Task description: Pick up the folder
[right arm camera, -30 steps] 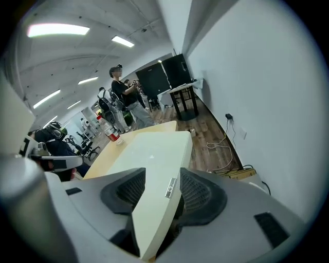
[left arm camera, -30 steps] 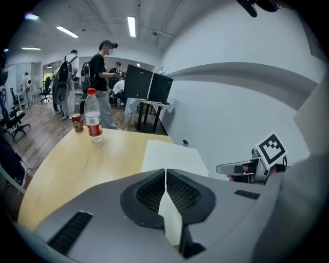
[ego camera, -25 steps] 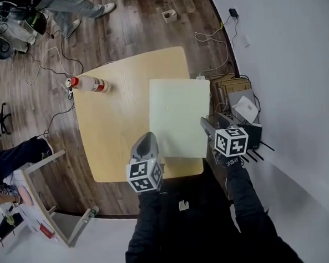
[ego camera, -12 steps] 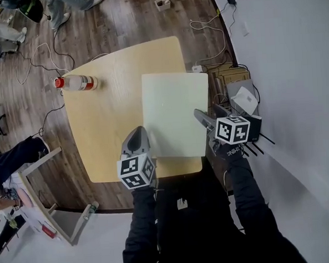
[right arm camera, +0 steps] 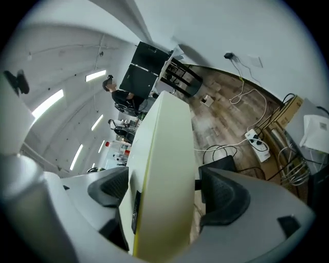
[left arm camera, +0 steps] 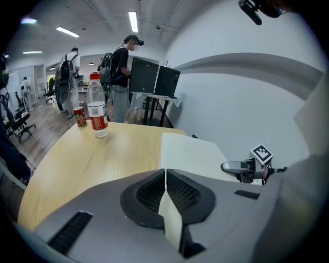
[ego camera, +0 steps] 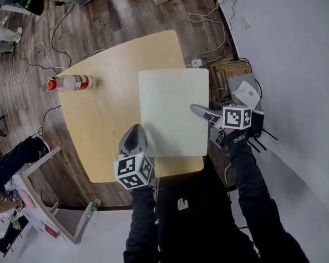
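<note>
A pale cream folder (ego camera: 174, 111) lies flat on the light wooden table (ego camera: 108, 115). My left gripper (ego camera: 135, 131) sits at the folder's near left edge. In the left gripper view its jaws (left arm camera: 165, 174) are shut, with a pale strip of the folder (left arm camera: 174, 226) pinched between them. My right gripper (ego camera: 199, 110) is at the folder's right edge and points across it. In the right gripper view the folder's edge (right arm camera: 164, 169) runs between the jaws (right arm camera: 164, 190). They have just been opening and stand wide, neither pad pressing on the folder.
A clear bottle (ego camera: 70, 83) with a red cap and label stands at the table's far left, a red can (left arm camera: 79, 117) beside it. Cables, a power strip (ego camera: 196, 63) and boxes (ego camera: 236, 85) crowd the floor right of the table. People stand far behind.
My right gripper has rolled and swung in over the folder's right edge, and its jaws have spread wider around it. My left gripper stays at the near left edge.
</note>
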Available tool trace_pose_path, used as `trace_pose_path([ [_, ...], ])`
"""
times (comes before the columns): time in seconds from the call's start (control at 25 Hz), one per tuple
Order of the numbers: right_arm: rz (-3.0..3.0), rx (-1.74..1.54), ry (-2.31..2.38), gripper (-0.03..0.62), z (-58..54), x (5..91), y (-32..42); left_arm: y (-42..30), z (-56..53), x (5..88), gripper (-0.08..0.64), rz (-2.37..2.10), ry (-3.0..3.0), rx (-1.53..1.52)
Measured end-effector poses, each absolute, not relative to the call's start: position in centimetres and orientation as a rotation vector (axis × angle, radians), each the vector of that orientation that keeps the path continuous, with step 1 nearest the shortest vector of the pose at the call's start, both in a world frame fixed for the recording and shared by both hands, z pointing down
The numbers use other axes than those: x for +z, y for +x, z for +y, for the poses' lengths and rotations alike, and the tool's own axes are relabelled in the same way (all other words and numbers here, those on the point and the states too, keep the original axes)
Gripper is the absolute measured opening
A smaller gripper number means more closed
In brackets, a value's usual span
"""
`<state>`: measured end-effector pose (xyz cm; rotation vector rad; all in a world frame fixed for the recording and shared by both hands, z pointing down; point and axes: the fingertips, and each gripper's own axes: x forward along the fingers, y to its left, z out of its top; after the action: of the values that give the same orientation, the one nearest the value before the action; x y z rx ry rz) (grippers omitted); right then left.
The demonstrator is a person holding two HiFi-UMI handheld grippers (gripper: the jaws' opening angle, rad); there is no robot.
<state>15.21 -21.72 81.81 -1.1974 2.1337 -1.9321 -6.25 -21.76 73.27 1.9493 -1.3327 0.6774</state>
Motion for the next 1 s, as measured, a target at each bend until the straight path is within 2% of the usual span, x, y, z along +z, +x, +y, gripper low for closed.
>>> trace_pose_path([
  [0.2, 2.105, -1.944, -1.047, 0.425, -22.0, 82.0, 13.9, -6.6, -21.3, 73.3, 0.04, -1.335, 1.94, 0.689],
  [0.68, 2.047, -1.893, -1.001, 0.319, -20.4, 79.9, 15.5, -7.5, -20.8, 72.3, 0.04, -1.35, 1.947, 0.678],
  [1.0, 2.171, -1.844, -1.015, 0.291, -18.9, 75.9, 15.2, -7.6, -19.8, 70.5, 0.038, -1.357, 1.966, 0.659],
])
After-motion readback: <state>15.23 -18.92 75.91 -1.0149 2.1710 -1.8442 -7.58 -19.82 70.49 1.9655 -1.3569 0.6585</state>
